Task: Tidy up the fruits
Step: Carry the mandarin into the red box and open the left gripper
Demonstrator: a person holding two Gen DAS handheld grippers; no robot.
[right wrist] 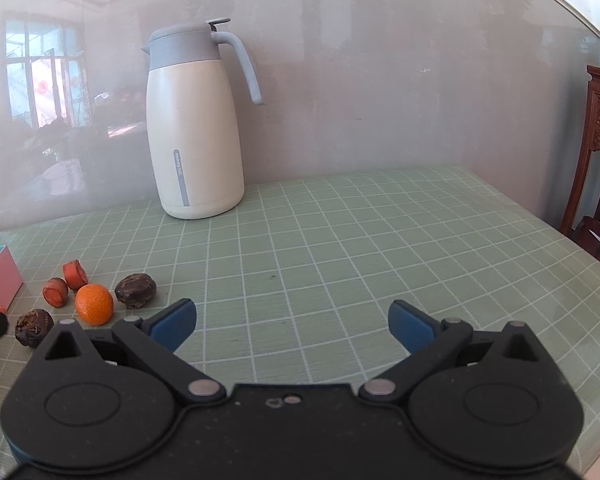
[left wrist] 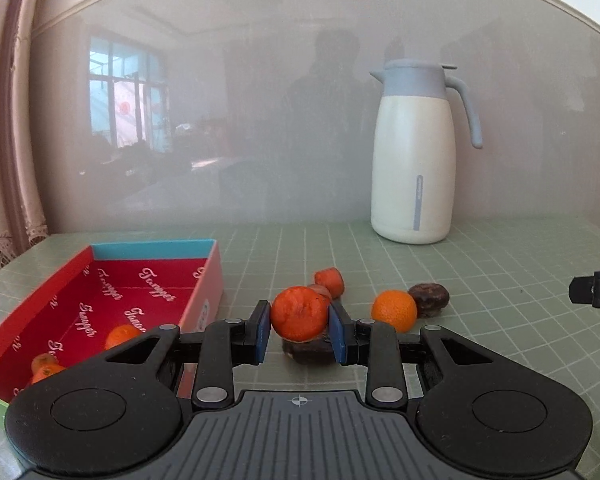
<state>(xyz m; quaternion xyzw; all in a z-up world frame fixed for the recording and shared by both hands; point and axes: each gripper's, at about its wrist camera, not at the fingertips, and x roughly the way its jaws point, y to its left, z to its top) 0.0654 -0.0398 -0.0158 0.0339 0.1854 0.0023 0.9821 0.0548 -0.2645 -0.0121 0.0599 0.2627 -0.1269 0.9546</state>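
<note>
Behind the loose fruits (right wrist: pixel 94 304) stands a jug (right wrist: pixel 194 128)

left hand-held gripper (left wrist: pixel 299 330) clamped, right hand-held gripper (right wrist: pixel 291 322) agape

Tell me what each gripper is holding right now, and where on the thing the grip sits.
The left gripper holds an orange fruit, its blue pads pressing the fruit's two opposite sides, lifted clear of the table. The right gripper holds nothing; its jaws stand wide open.

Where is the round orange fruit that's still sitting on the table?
In the left wrist view the orange fruit sits on the green table, right of the left tool, touching a dark brown fruit.
</note>
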